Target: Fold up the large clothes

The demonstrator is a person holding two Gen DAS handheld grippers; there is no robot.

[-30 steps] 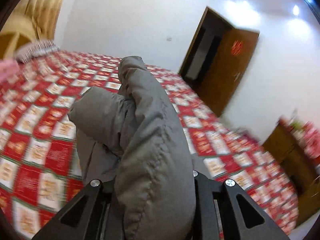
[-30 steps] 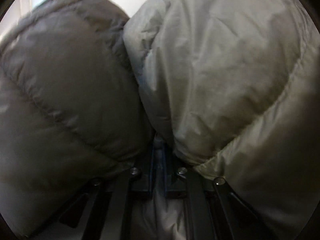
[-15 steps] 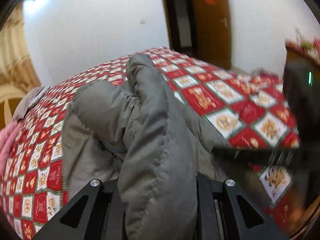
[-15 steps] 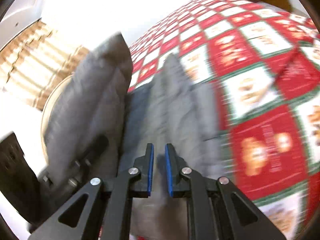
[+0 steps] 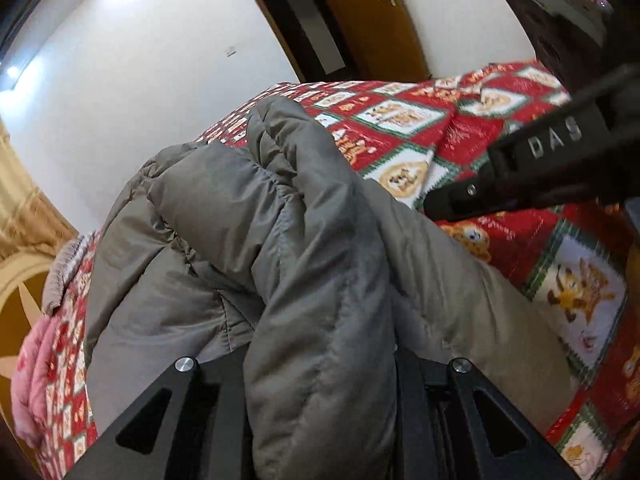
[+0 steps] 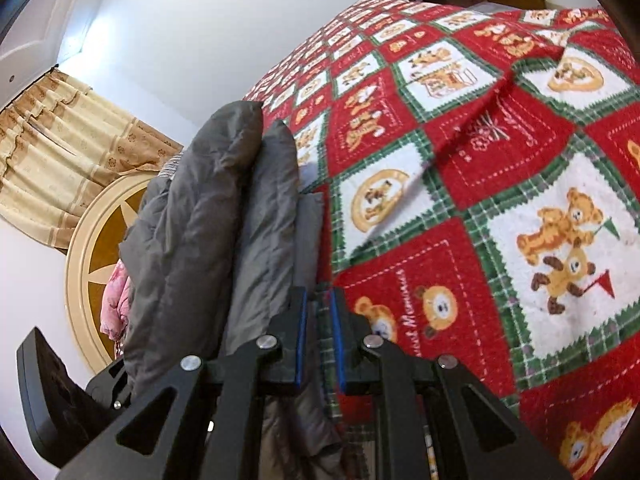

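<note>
Left tool [image 5: 320, 364] clamps the grey jacket [image 5: 248, 216]; right tool [image 6: 318, 332] narrow, empty

Grey puffer jacket [image 5: 320, 264], bunched on bedspread [image 5: 580, 272]

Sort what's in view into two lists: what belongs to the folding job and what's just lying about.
Part of the job:
grey padded jacket
left gripper, shut on the jacket
right gripper, holding nothing
red bear-print bedspread, the folding surface

Just lying about:
pink cloth at the bed's edge
curtain
wooden door
</note>
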